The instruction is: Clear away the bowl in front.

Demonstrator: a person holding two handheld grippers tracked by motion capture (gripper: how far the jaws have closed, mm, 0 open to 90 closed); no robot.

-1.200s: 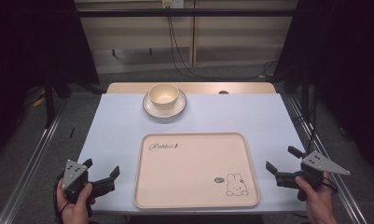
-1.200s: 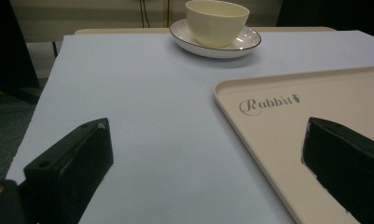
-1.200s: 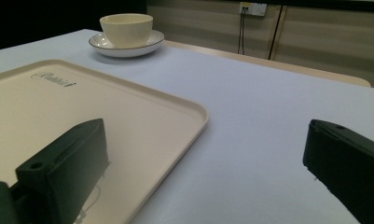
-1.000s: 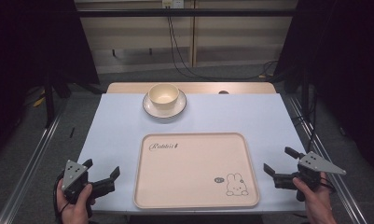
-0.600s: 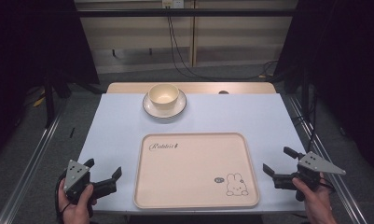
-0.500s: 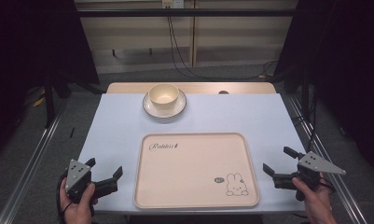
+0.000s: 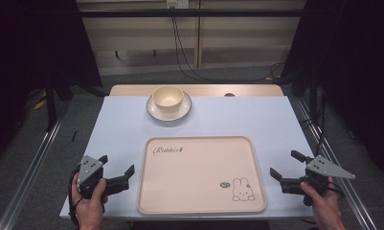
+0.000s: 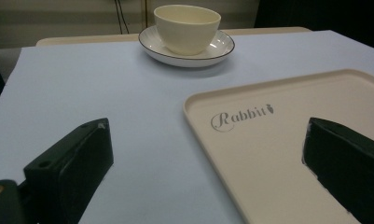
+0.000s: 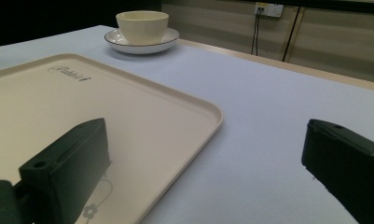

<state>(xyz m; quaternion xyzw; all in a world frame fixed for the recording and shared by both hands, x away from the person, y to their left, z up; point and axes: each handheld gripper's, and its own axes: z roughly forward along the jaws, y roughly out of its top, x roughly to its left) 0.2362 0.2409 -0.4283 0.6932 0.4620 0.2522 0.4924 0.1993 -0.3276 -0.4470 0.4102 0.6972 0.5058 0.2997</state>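
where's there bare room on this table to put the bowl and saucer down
The tray is bare apart from its print. Bare tabletop runs between tray and saucer, and beside the bowl. The near corners hold the left gripper and right gripper.

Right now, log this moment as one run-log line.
left gripper: open, beside tray | right gripper: open, beside tray | bowl: on saucer, untouched | tray: empty
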